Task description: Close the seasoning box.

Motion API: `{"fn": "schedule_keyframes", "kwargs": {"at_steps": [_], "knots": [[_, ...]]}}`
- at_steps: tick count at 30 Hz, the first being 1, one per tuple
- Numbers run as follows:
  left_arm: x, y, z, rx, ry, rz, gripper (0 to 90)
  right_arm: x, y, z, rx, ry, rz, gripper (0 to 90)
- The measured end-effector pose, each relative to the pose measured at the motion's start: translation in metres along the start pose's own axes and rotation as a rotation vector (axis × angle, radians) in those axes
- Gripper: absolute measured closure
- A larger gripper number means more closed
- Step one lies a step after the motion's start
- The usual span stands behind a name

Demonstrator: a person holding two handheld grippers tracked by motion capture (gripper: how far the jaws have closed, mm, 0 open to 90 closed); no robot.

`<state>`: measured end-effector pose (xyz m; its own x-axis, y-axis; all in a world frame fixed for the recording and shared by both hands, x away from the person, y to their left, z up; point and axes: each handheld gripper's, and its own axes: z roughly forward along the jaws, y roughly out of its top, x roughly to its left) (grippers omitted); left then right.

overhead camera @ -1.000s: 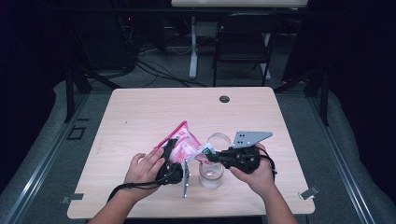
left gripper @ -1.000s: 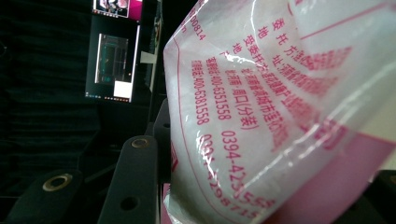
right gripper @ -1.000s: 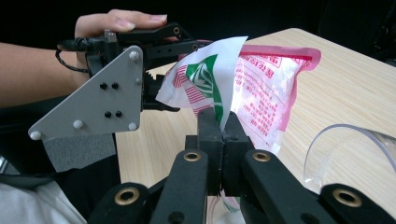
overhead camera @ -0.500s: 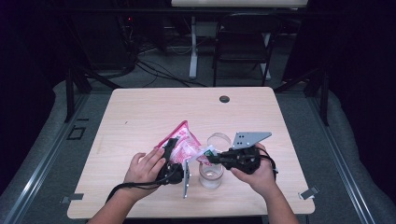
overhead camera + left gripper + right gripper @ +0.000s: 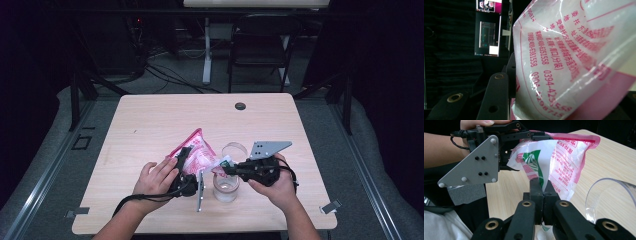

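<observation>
Right gripper (image 5: 541,185) clamped tight on lower corner of pink-and-white printed plastic bag (image 5: 564,162), jaws pressed together with film pinched between them. Seen in high view at (image 5: 226,169), sitting right over mouth of clear glass jar (image 5: 226,186). Left gripper (image 5: 185,157) gripping same bag (image 5: 200,152) by its body, jaws part-way closed around it; in left gripper view, bag (image 5: 574,57) bulges past one black jaw, red print facing camera, second jaw hidden behind film. Bag held up off light wooden table (image 5: 150,125), stretched between both grippers, upper end tilted up and away toward far left, lower corner toward jar. Green-and-white patch on bag near pinched corner, visible in right gripper view. Jar upright on table near front edge, between both hands, rim (image 5: 609,195) just right of right gripper's jaws. Small black round disc (image 5: 240,106) on table near far edge, well apart from everything else.
</observation>
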<state>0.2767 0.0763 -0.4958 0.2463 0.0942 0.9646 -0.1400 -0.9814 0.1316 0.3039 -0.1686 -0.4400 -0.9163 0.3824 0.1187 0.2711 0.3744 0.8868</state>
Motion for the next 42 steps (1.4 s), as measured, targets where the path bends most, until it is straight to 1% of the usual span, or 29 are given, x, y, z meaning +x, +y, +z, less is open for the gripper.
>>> {"fn": "schedule_keyframes", "kwargs": {"at_steps": [5,14,19,32,42], "knots": [[0.0016,0.0003,-0.0002,0.003,-0.006,0.017,62.6,0.0000,0.0000,0.0000,0.001,-0.002,-0.001,89.6],[0.0035,0.0016,-0.0008,0.008,-0.003,0.037,62.7,0.0001,-0.0001,-0.0005,-0.001,-0.004,0.000,89.6],[0.0038,0.0025,-0.0004,0.009,-0.010,0.039,62.7,-0.0008,-0.0005,-0.0012,0.000,-0.002,0.001,89.5],[0.0059,0.0036,-0.0016,0.006,0.004,0.073,62.8,-0.0014,-0.0018,-0.0004,0.002,0.004,0.003,89.5],[0.0085,0.0045,-0.0019,0.008,0.007,0.081,62.8,-0.0020,-0.0022,-0.0008,0.007,0.004,0.000,89.5]]}}
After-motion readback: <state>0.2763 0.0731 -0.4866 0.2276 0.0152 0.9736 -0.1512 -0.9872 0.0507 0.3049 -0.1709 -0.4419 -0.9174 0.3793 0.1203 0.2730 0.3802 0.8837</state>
